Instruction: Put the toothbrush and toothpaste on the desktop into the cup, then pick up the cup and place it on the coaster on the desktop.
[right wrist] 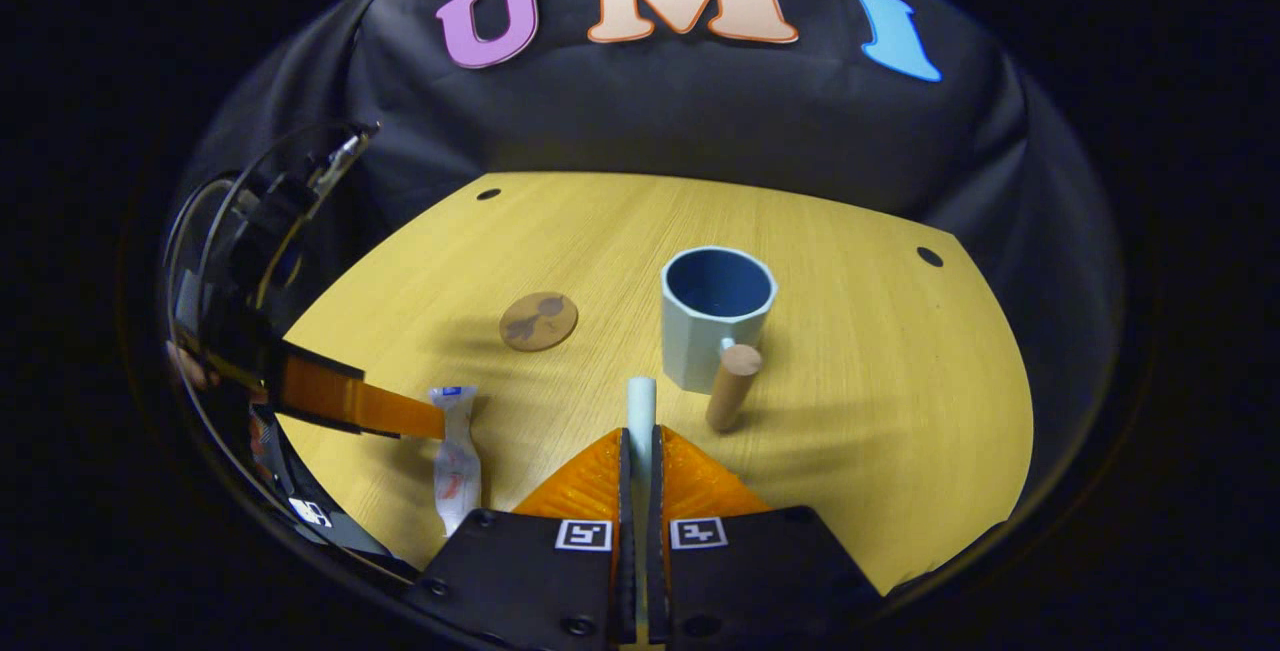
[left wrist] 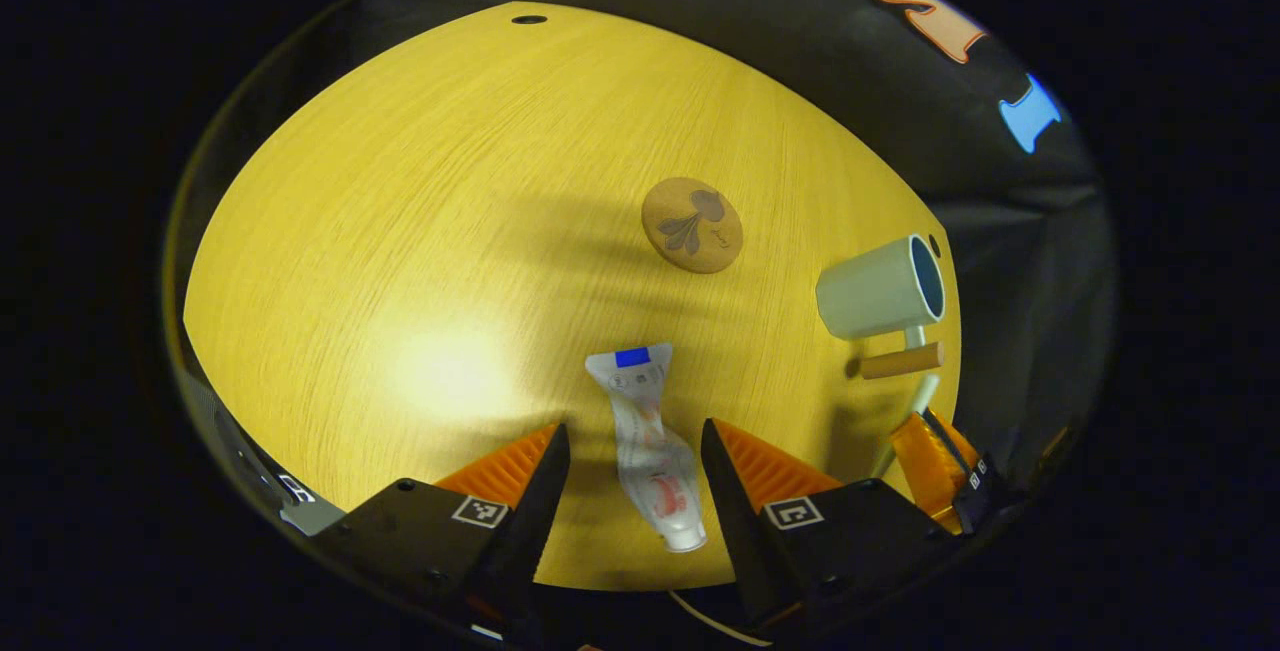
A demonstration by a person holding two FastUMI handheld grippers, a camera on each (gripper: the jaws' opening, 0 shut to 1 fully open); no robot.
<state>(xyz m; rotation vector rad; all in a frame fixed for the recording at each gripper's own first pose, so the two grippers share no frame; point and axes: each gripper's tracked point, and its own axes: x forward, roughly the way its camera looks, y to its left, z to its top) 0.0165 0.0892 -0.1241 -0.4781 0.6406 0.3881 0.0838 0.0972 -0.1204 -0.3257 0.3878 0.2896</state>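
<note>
The left tool (left wrist: 635, 451) hangs low over the yellow bench (left wrist: 420, 231), tipped downward, with its two orange fingers spread wide to either side of the toothpaste (left wrist: 650, 451). Neither finger touches the tube. The toothpaste lies flat on the bench, its long axis running along the line of the fingers: the white cap end lies nearest the camera, the flat crimped end with the blue patch points away toward the coaster (left wrist: 692, 225).

The right tool (right wrist: 638, 451) is held level and aimed at the cup (right wrist: 715, 321). Its fingers are closed nearly together on the pale toothbrush (right wrist: 640, 406), which lies along the gap between them and juts forward past the tips toward the cup. In the left gripper view the same brush shows as a pale rod (left wrist: 915, 411) rising from the right tool toward the cup's handle.

The cup stands upright on the bench, mouth up, its wooden handle (right wrist: 733, 386) turned toward the right tool. The coaster lies flat to the cup's left, apart from it.
</note>
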